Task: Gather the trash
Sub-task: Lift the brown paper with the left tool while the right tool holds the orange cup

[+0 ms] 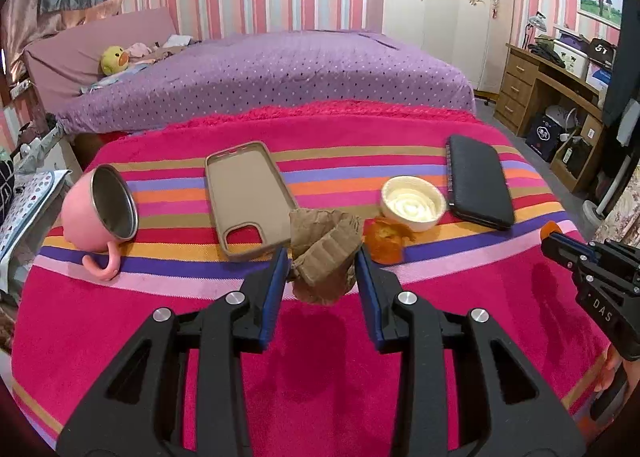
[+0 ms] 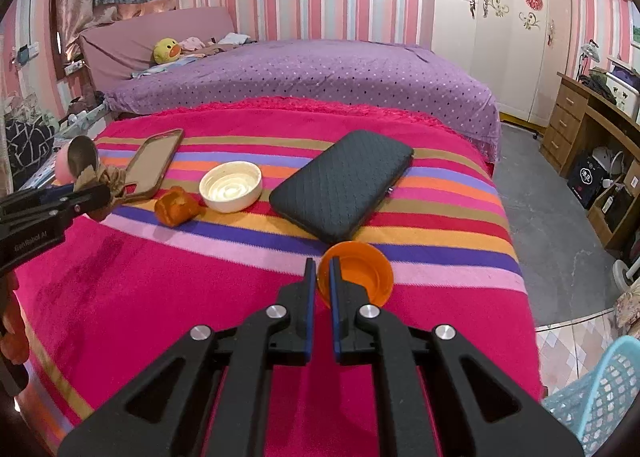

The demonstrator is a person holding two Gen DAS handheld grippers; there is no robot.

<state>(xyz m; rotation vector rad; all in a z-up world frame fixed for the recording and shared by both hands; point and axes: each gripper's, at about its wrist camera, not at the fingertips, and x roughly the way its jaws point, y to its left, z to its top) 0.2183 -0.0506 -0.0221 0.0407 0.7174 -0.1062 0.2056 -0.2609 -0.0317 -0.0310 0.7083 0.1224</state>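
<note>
My left gripper [image 1: 322, 271] is shut on a crumpled piece of brown paper [image 1: 326, 249] and holds it a little above the striped pink blanket [image 1: 320, 337], where its shadow falls. In the right wrist view that same gripper [image 2: 94, 193] and brown paper [image 2: 102, 177] show at the left edge. My right gripper [image 2: 322, 263] is shut on the rim of an orange cap [image 2: 362, 277], also off the blanket. An orange crumpled wrapper [image 1: 386, 243] lies beside a white round lid [image 1: 413, 203] in the middle.
On the blanket lie a tan phone case [image 1: 250, 197], a black quilted wallet [image 1: 478, 181] and a tipped pink mug [image 1: 98, 213]. A light blue mesh basket [image 2: 600, 397] stands on the floor at the right. Behind is a purple bed [image 1: 280, 73]; a wooden desk [image 1: 560, 105] stands right.
</note>
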